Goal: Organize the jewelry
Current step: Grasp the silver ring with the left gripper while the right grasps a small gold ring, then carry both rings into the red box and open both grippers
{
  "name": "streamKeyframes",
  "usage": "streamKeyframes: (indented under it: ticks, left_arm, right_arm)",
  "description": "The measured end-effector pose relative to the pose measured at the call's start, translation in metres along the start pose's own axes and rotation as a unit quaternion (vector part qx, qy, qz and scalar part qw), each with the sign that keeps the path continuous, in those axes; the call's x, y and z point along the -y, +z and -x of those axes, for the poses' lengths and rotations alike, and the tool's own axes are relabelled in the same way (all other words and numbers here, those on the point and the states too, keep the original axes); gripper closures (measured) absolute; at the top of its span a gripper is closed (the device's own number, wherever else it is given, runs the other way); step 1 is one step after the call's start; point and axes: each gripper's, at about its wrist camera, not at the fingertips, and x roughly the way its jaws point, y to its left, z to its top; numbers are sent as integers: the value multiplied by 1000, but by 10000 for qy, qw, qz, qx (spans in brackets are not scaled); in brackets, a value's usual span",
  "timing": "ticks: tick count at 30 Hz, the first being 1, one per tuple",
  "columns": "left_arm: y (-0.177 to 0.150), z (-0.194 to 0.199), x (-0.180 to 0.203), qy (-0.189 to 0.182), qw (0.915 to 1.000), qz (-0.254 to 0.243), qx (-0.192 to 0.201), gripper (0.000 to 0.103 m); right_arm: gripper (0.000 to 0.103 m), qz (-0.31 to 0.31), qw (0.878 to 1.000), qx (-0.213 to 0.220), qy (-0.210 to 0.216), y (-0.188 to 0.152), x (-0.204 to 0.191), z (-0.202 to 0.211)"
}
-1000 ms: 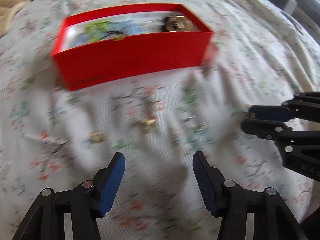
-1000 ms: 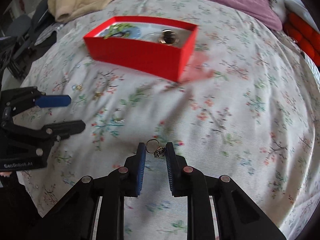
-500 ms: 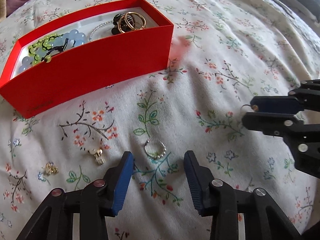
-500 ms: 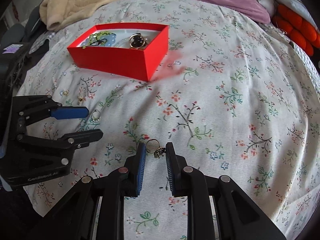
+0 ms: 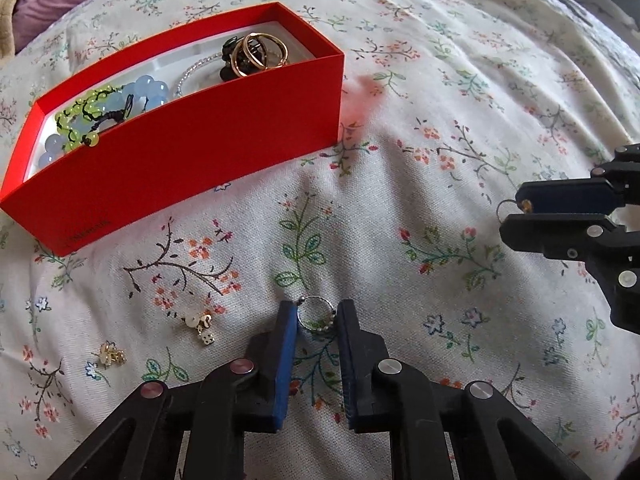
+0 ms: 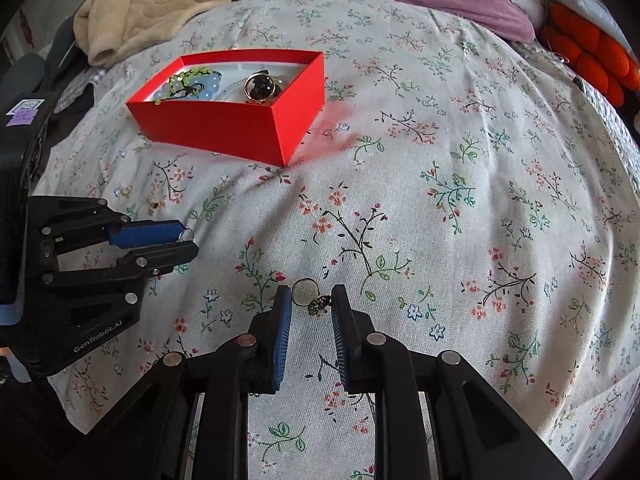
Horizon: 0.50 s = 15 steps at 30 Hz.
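Left tongs [image 5: 316, 322] close on the silver beaded ring [image 5: 316, 316].
Jaws have just narrowed, pads touching it; right tongs [image 6: 307, 304] grip the gold ring [image 6: 310, 296]; red box [image 5: 192, 160] next.

We note both tools share one build: left gripper [image 5: 316, 320] and right gripper [image 6: 308, 304] have black plastic linkage arms, round silver screw heads at the pivots, and ribbed blue pads [image 5: 285, 354]. White "GenRobot.AI" lettering [image 6: 97, 337] marks the left body.

"GenRobot.AI" on left hand-held gripper [image 6: 188, 240]
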Motion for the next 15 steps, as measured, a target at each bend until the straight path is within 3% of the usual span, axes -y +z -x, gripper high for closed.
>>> streamKeyframes:
  ticks: [15]
  left_arm:
    - [5, 22, -14, 18, 9996, 185, 190, 89]
  right_arm:
    - [81, -96, 9998, 167, 18, 15, -5, 11]
